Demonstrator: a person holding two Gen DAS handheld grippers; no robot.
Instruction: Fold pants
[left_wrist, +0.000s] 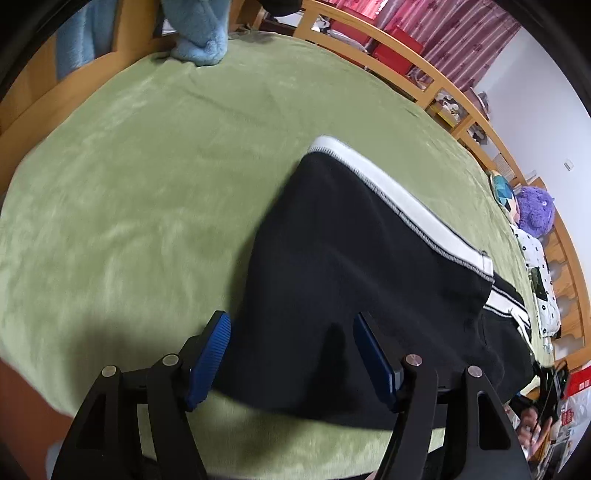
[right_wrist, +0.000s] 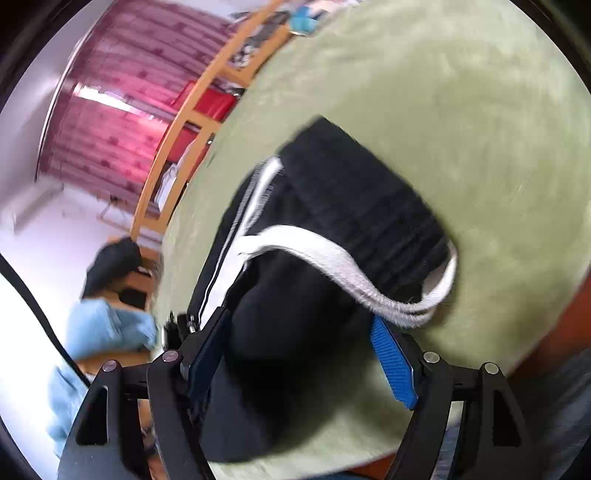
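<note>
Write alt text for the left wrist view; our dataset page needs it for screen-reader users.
Black pants with a white side stripe lie folded on a green blanket, their near edge between the open blue pads of the left hand-held gripper. A wooden bed rail curves behind.

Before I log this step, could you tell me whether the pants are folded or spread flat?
Folded. On the green cover the black pants lie doubled, the white-striped top layer over another striped layer.
</note>
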